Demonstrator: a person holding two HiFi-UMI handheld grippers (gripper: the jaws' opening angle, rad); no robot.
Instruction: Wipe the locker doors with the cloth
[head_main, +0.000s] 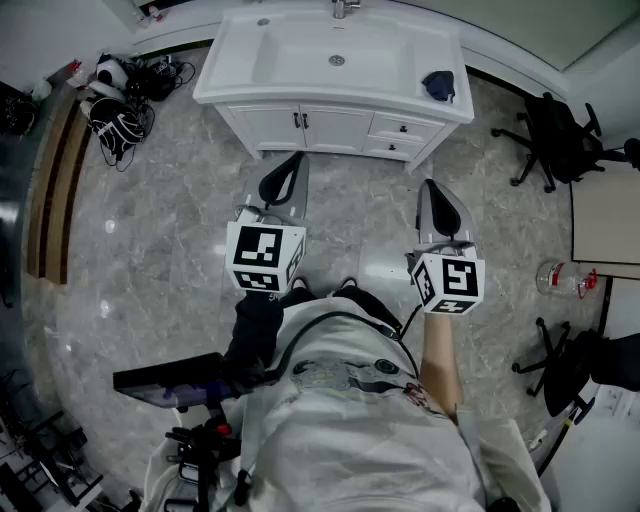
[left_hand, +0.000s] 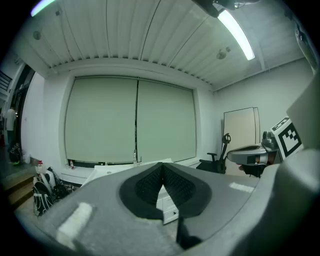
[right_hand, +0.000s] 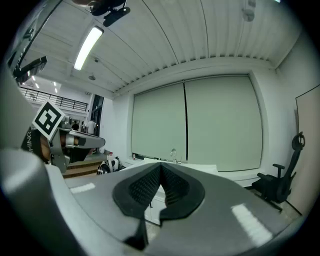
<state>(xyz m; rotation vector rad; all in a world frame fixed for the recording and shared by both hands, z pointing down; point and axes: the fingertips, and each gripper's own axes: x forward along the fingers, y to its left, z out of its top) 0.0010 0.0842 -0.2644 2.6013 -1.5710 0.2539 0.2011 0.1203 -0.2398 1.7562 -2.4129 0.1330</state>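
A dark blue cloth (head_main: 437, 85) lies bunched on the right end of a white sink vanity (head_main: 235, 70). The vanity's white cabinet doors (head_main: 300, 128) face me below the basin. My left gripper (head_main: 290, 172) and right gripper (head_main: 433, 198) are held side by side over the floor, short of the vanity, both pointing at it. In the left gripper view the left gripper (left_hand: 162, 166) is shut with nothing between its pads. The right gripper (right_hand: 161, 165) is likewise shut and empty in its own view. Neither touches the cloth or the doors.
Black bags (head_main: 120, 120) and a wooden bench (head_main: 55, 190) stand at the left. Office chairs (head_main: 560, 135), a desk (head_main: 605, 215) and a clear bottle (head_main: 565, 278) are at the right. Grey marble floor (head_main: 180, 240) lies between me and the vanity.
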